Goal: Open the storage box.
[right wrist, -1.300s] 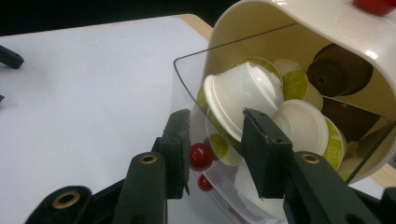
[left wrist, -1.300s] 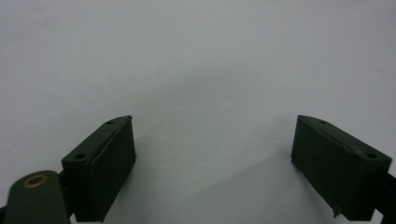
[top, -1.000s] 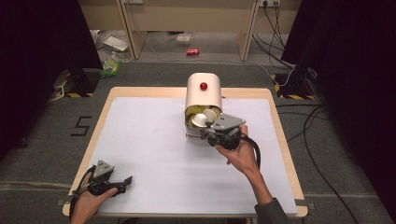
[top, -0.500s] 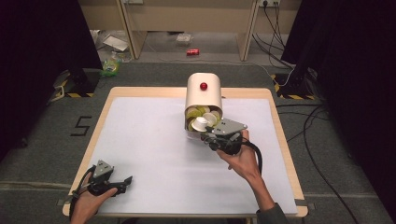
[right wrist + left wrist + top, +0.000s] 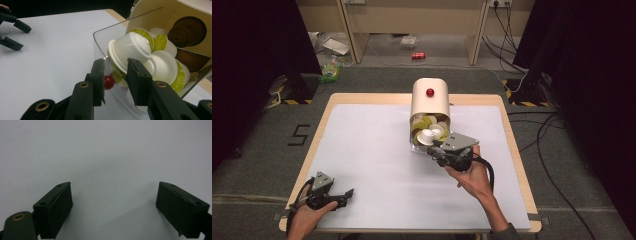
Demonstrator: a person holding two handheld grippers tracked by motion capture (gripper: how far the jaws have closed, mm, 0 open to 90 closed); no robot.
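right gripper (image 5: 115,75) at the clear drawer (image 5: 100,42) of the cream dispenser (image 5: 430,102) mid-table, jaws pinching its red knob (image 5: 109,82). drawer heaped with white and green pods (image 5: 130,47). left gripper (image 5: 113,202) low over the white table (image 5: 372,150) near its front left corner, jaws spread wide, holding nothing.

High view overhead facing forward-down, gripper views low and close — all sharing the white table (image 5: 372,150).

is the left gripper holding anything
No, the left gripper has its jaws spread wide over the bare white table, with nothing between them.
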